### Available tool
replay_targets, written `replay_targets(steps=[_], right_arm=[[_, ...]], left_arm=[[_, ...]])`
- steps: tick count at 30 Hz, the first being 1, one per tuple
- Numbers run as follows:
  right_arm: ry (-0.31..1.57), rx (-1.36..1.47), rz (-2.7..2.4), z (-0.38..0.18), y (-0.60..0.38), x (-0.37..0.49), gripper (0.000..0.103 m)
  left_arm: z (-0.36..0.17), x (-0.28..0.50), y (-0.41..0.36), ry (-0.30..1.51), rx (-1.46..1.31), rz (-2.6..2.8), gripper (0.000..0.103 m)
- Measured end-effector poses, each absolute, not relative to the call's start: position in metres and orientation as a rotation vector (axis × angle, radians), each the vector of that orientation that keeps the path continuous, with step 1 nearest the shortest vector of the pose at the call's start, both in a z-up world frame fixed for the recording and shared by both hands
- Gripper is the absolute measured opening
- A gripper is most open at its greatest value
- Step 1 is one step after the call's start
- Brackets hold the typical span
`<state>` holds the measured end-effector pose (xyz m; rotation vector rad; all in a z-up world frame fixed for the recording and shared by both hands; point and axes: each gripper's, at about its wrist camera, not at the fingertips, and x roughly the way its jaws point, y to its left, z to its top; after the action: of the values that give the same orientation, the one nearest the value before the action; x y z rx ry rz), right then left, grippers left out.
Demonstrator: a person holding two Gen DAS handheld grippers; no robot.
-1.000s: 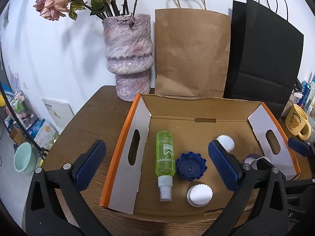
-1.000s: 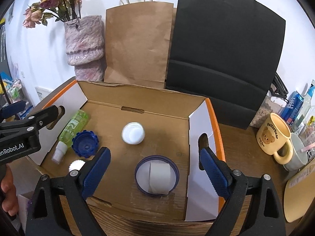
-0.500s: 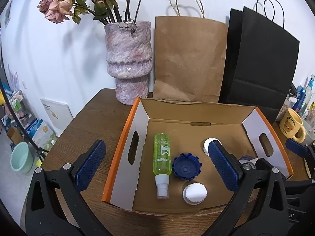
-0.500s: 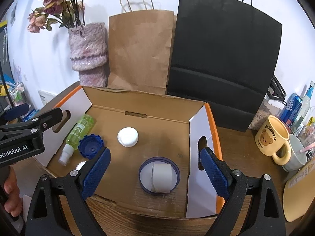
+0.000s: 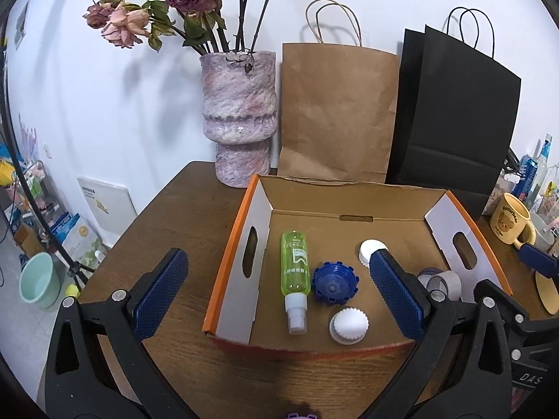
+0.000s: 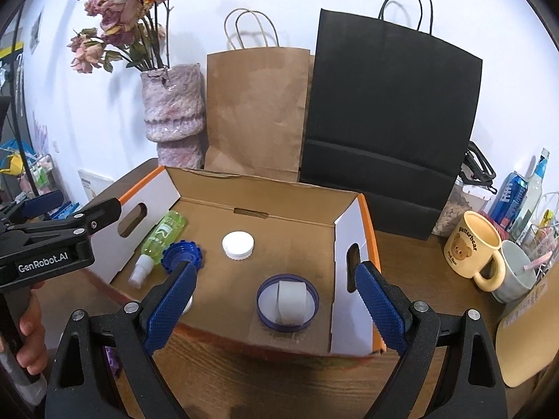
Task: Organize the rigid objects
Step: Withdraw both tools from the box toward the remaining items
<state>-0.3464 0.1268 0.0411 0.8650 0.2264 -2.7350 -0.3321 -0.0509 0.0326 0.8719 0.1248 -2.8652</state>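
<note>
Both empty: left gripper [image 5: 276,286] and right gripper [image 6: 276,300], jaws spread wide. Bottle [image 5: 295,268] and lids [image 5: 348,320] flat in cardboard box [image 5: 229,262], hence contained.

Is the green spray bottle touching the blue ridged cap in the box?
Apart. In the left wrist view a narrow strip of cardboard floor shows between the green spray bottle and the blue ridged cap; they lie side by side in the box.

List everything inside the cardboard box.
In the cardboard box: a green spray bottle lying flat, a blue cap, two white caps and a blue-rimmed ring holding a white tape roll. The claw fingers cover part of the floor.
</note>
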Motion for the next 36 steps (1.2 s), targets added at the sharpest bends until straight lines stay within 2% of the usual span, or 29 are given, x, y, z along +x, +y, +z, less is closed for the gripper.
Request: replay_targets(steps=[36], right_arm=[[0.198, 0.863, -2.737, 0.002, 0.161, -0.224, 0.096]], left_arm=[[0.001, -0.218, -0.046, 0.081, 0.94, -2.861, 0.103]])
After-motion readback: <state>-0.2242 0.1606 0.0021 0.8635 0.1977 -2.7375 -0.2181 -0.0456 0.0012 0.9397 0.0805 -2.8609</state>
